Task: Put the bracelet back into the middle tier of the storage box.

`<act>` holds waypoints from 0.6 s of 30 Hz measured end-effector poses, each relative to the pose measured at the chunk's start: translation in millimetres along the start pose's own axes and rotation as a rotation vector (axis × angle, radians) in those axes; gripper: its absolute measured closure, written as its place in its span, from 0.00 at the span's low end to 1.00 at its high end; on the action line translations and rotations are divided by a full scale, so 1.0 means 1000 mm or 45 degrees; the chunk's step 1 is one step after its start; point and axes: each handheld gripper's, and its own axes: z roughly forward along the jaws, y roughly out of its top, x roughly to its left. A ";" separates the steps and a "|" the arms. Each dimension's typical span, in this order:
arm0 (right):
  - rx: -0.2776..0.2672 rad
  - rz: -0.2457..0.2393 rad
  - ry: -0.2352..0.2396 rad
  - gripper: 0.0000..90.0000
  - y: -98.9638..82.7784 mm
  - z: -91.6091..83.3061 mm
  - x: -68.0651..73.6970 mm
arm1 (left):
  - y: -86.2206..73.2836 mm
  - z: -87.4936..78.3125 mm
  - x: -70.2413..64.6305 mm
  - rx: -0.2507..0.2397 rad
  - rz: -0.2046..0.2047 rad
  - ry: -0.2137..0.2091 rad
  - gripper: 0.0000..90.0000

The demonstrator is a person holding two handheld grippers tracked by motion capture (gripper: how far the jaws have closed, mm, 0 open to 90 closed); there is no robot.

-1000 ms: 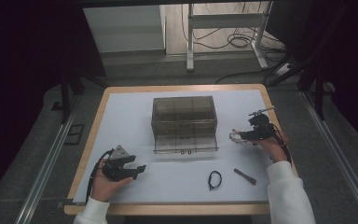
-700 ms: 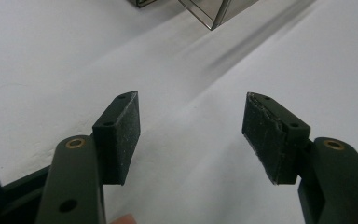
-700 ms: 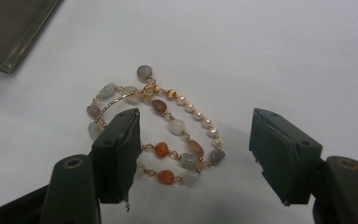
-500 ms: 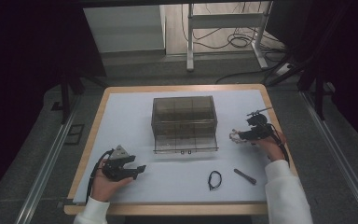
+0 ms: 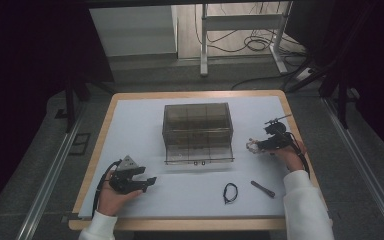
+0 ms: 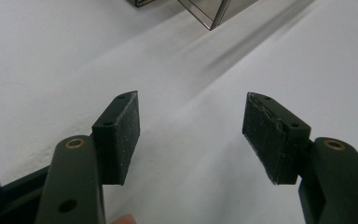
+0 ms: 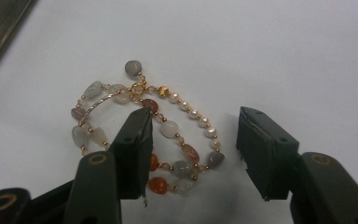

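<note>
At the counter's (image 5: 130,130) 8 o'clock, the left gripper (image 6: 191,135) rests with jaws apart, gripping nothing. At 3 o'clock the right gripper (image 7: 193,144), jaws just closing yet still apart, straddles the beaded bracelet (image 7: 168,128), whose lower beads one jaw hides.

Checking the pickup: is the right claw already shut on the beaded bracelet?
Not yet. The right claw has been closing, but its jaws stand apart around part of the bracelet, a gap beside the right one.
</note>
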 end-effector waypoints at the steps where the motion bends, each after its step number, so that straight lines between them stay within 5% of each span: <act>1: 0.006 -0.006 -0.005 0.52 0.000 0.000 0.000 | 0.000 0.000 0.000 0.001 -0.001 0.000 0.41; 18: 0.058 0.037 0.025 0.90 -0.001 -0.005 0.002 | -0.001 0.001 0.000 0.012 0.003 0.005 0.41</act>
